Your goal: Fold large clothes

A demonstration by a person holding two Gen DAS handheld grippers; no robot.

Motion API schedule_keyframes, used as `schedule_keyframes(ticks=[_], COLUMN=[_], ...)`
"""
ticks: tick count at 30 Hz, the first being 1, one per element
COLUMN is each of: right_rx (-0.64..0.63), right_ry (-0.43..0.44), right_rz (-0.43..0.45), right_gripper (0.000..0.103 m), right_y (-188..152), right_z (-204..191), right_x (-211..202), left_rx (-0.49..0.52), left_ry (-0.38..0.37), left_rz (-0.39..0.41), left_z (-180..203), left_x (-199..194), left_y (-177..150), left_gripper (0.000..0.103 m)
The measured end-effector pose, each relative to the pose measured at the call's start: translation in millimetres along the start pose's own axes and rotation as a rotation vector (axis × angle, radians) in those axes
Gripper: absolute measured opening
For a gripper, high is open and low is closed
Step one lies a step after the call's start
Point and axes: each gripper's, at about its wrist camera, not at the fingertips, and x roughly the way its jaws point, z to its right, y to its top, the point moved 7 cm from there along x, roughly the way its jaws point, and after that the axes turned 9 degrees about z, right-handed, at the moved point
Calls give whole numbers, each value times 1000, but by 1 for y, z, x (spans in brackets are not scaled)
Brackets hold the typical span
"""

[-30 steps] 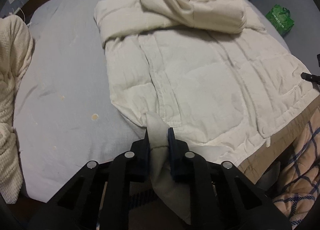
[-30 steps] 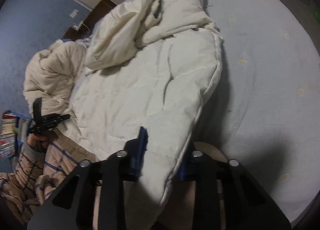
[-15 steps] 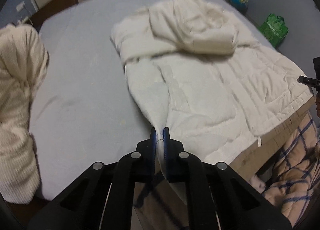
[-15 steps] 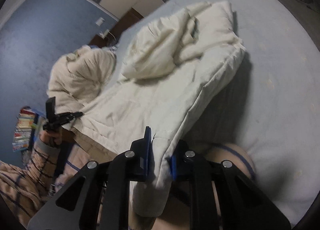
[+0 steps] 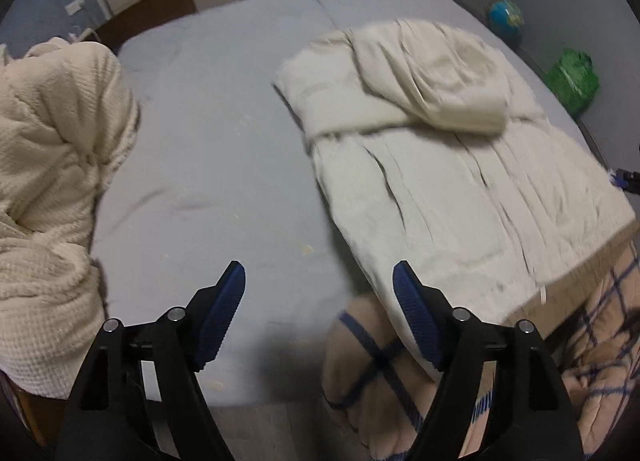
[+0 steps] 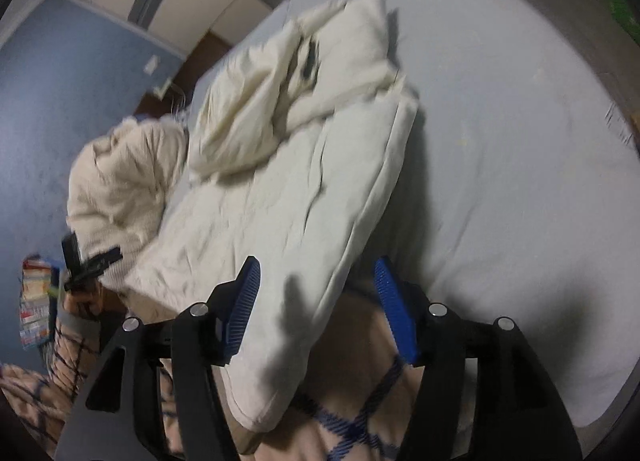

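Cream padded cloth, a large quilted coat point(image 5: 460, 197), lay spread on the grey-blue bed sheet point(image 5: 224, 165), ahead and to the right of the left gripper point(image 5: 318, 285). Its hood and a folded sleeve were bunched at the far end, and its near hem hung over the edge of the bed against the person's plaid-clad legs point(image 5: 380, 357). The left tongs stood wide apart with nothing between them, over bare sheet; the right-hand pad sat just beside the coat's near corner, though contact could not be made out. In the right wrist view the right gripper point(image 6: 316, 293) was likewise spread wide, and the coat's near right corner point(image 6: 280, 321) hung between its pads, gripped by neither. A knitted cream blanket point(image 5: 52, 189) lay heaped to the far left, apart from the coat.

By the look of it the garment was flattened lengthwise and lying free, so the step in hand was a regrasp between folds. The next move would likely call for both tongs to close on the hem corners, then carry them forward toward the hood to halve the coat, keeping the bulky padding from sliding off the bed edge.
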Motion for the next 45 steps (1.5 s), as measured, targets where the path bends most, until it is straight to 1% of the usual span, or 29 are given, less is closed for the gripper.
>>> schedule_keyframes(ticks=[2, 4, 5, 6, 8, 9, 10, 15, 18, 23, 27, 30, 33, 35, 36, 37, 38, 39, 40, 41, 42, 43, 45], right_rx=[-1, -6, -14, -19, -30, -31, -30, -32, -25, -16, 0, -25, -38, -34, -37, -51, -79, -100, -118, -121, -118, -119, -133], right_ry=[-2, 14, 32, 44, 79, 94, 109, 147, 150, 146, 132, 110, 86, 93, 94, 95, 112, 116, 138, 147, 148, 137, 114], right_rz=[49, 73, 82, 85, 81, 76, 68, 30, 16, 2, -19, -51, -92, -130, -146, -153, -143, -123, -89, -72, -50, -30, -3], right_gripper=[57, 57, 57, 58, 59, 59, 60, 60, 60, 60, 60, 60, 60, 60, 58, 40, 36, 28, 23, 22, 20, 19, 18], right_y=[25, 47, 62, 71, 97, 106, 116, 159, 183, 217, 240, 249, 254, 252, 251, 249, 249, 251, 255, 258, 264, 270, 278], right_z=[-2, -11, -21, -28, -48, -56, -64, -93, -99, -98, -89, -87, -83, -81, -80, -81, -85, -87, -91, -91, -90, -89, -86], right_x=[-3, 2, 9, 15, 39, 51, 66, 136, 173, 213, 246, 270, 294, 308, 313, 319, 321, 321, 320, 320, 320, 321, 323], left_rx=[-13, -8, -6, -10, -37, -50, -69, -123, -137, -139, -179, -192, -190, -198, -206, -210, -211, -211, -205, -180, -161, -142, -143], left_ry=[-7, -28, -46, -58, -111, -124, -138, -168, -187, -203, -234, -232, -209, -245, -269, -299, -340, -379, -368, -365, -356, -342, -320], left_rz=[25, 38, 53, 62, 84, 92, 101, 96, 96, 77, 66, 23, -13, -64, -77, -75, -74, -79, -71, -54, -41, -22, 9], left_z=[-2, 4, 11, 16, 28, 31, 36, 55, 64, 67, 63, 61, 56, 59, 60, 61, 64, 67, 67, 69, 71, 72, 71], left_x=[4, 12, 22, 28, 50, 59, 72, 131, 155, 197, 232, 262, 287, 304, 310, 313, 314, 315, 316, 315, 314, 313, 312], left_y=[19, 35, 50, 59, 87, 98, 111, 163, 182, 210, 237, 252, 263, 264, 266, 268, 271, 274, 277, 282, 285, 290, 299], left_gripper=[80, 80, 81, 83, 86, 89, 90, 90, 90, 94, 94, 94, 94, 94, 92, 86, 63, 47, 44, 33, 29, 27, 24])
